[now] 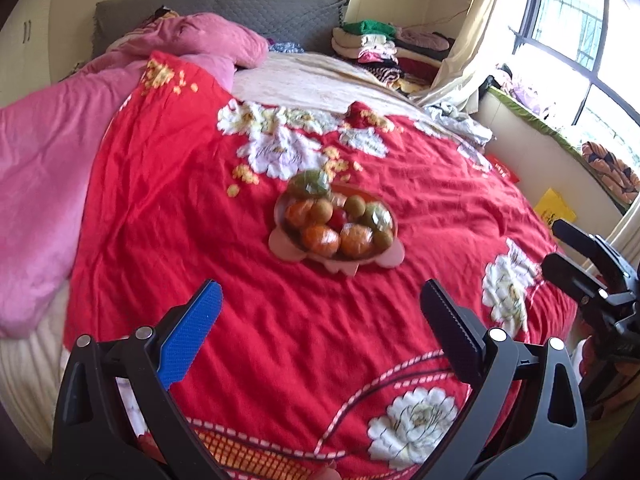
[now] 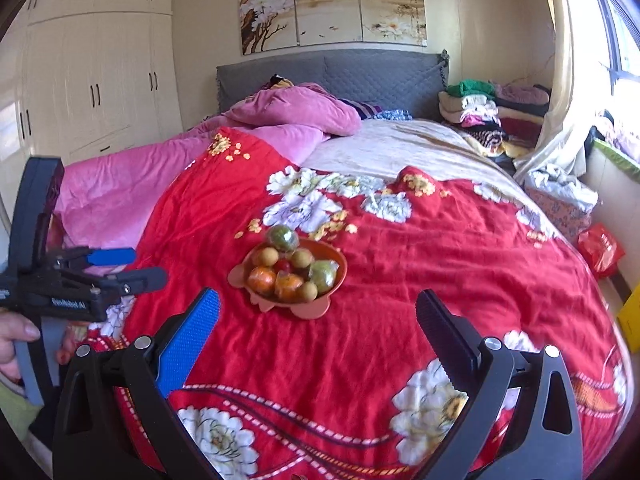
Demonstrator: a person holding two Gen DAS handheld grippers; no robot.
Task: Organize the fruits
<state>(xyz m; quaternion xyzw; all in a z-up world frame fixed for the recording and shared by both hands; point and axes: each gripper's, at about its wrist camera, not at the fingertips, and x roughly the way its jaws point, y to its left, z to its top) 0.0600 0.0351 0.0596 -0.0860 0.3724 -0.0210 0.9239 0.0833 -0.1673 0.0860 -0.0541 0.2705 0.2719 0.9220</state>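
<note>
From my left wrist camera I see the left gripper with its fingers spread wide and nothing between them, held above the red floral bedspread. The right gripper looks the same from its own camera: fingers wide apart, empty, over the same bedspread. The fruit sits ahead of both, well clear of the fingertips, piled in an orange-pink fruit bowl that rests on the bedspread near the middle of the bed. In it I can make out orange mandarins toward the near side, small tan round fruits, a small red fruit in the centre and two green fruits in shiny wrapping, one at the far rim; the left view is blurred there, so I cannot tell the kinds for certain. From the right camera the left gripper shows at the far left edge, gripped by a hand. A pink quilt is bunched at the left of the bed below the grey headboard, and folded clothes are stacked beside the window.
</note>
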